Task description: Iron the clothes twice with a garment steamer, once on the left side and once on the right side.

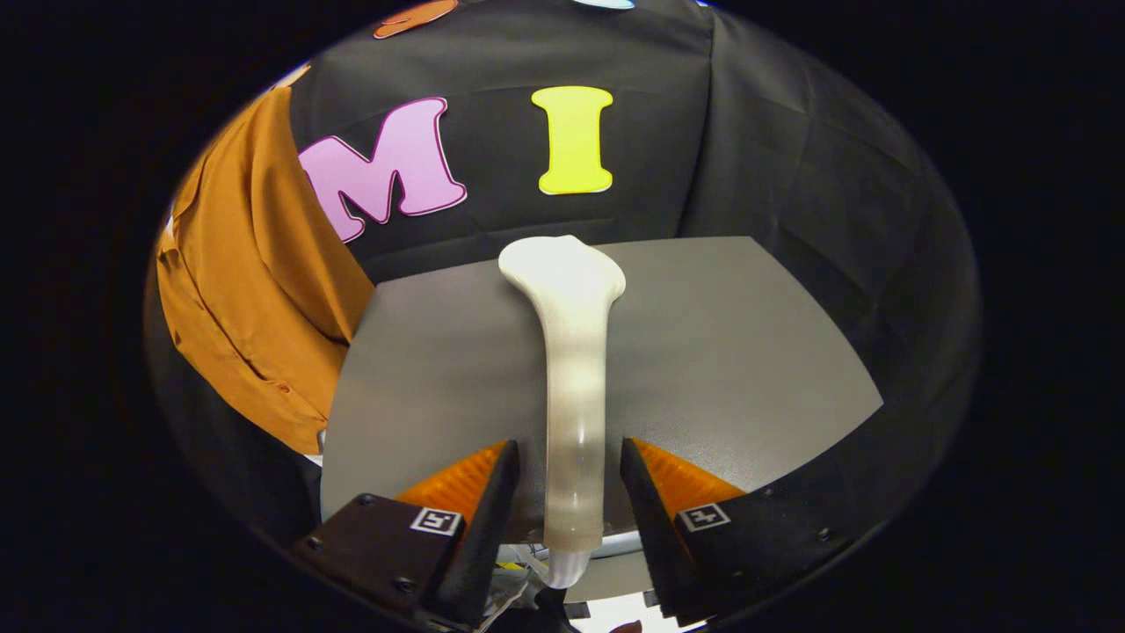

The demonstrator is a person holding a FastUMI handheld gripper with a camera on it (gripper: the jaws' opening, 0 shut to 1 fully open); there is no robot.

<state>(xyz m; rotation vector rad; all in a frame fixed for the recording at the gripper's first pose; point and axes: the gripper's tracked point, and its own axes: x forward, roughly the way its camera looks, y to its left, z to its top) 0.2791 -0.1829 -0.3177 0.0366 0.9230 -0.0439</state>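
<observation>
At the bottom centre of the frame my gripper (569,466) has its two fingers spread to either side of the single white steamer (576,387), whose handle stands between them. I see a sliver of gap on each side, so I cannot tell whether either pad really presses on it. The handle's lower end curves away beneath my fingers into a tangle of pale cable, which is cut off and hard to make out. From there the steamer rises up the middle of the frame and widens into a flat head just below centre; the face of that head is turned away from me. Under and behind it lies one grey tabletop (747,352), matte and bare, its near corners hidden by my fingers. At the left of the frame, beyond the table's edge, hangs one rust-orange garment (250,281), folded in long vertical creases, its top and lower hem cut off. Black cloth (791,158) walls the booth behind everything.
</observation>
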